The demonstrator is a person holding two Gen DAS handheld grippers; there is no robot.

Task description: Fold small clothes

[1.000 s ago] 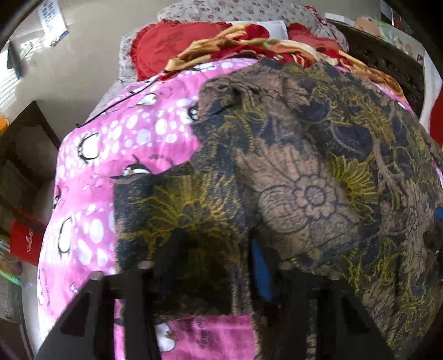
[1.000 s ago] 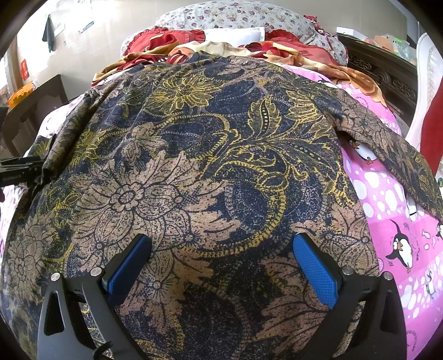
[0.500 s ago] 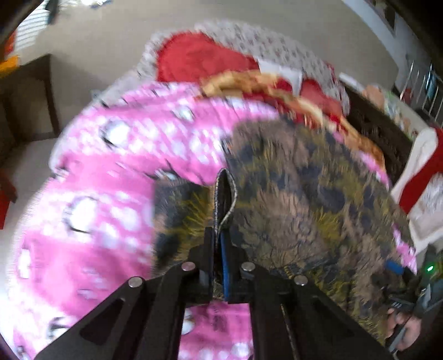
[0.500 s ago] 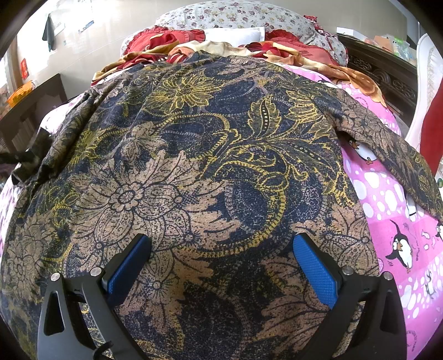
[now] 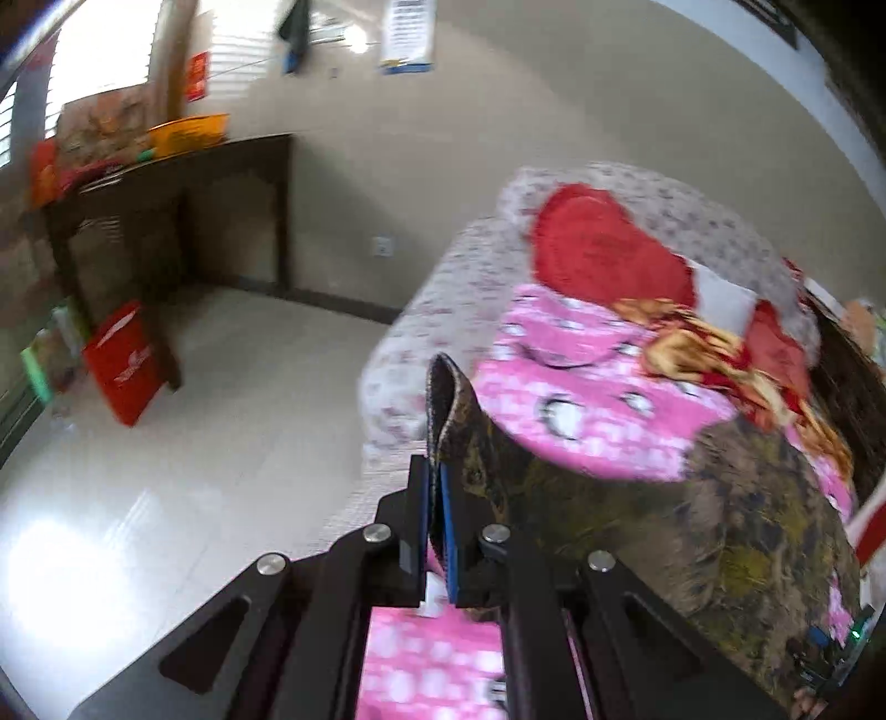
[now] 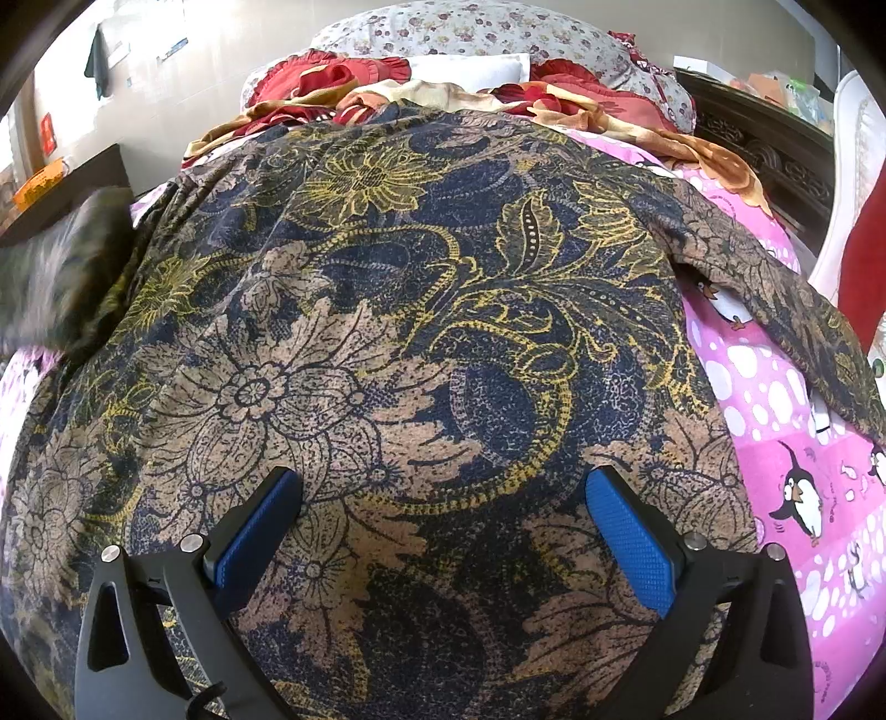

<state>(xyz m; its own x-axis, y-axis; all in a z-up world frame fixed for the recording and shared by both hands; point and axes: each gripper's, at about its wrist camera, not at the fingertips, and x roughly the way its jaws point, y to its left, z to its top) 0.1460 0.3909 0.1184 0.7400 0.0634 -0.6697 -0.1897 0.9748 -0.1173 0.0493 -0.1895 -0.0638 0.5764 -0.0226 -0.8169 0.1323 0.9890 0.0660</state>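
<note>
A dark floral garment [image 6: 398,343], navy with tan and yellow flowers, lies spread over the pink penguin blanket [image 6: 797,443]. In the left wrist view my left gripper [image 5: 435,476] is shut on an edge of that floral garment [image 5: 720,515], and the pinched cloth sticks up past the fingertips, lifted off the pink blanket [image 5: 570,382]. In the right wrist view my right gripper [image 6: 443,498] is open, its blue pads [image 6: 626,531] wide apart just above the garment's near part. At the left edge of that view the lifted cloth [image 6: 61,266] shows as a blur.
Red and gold bedding [image 6: 354,83] and a flowered pillow [image 6: 470,27] are piled at the bed's far end. A dark wooden headboard [image 6: 775,144] runs along the right. Off the bed's left side are tiled floor [image 5: 183,421], a dark wooden table [image 5: 183,205] and a red bag [image 5: 124,360].
My left gripper closed on the garment's edge, then rose and swung left with it, so its view now takes in the floor and table. The right gripper stayed still and open.
</note>
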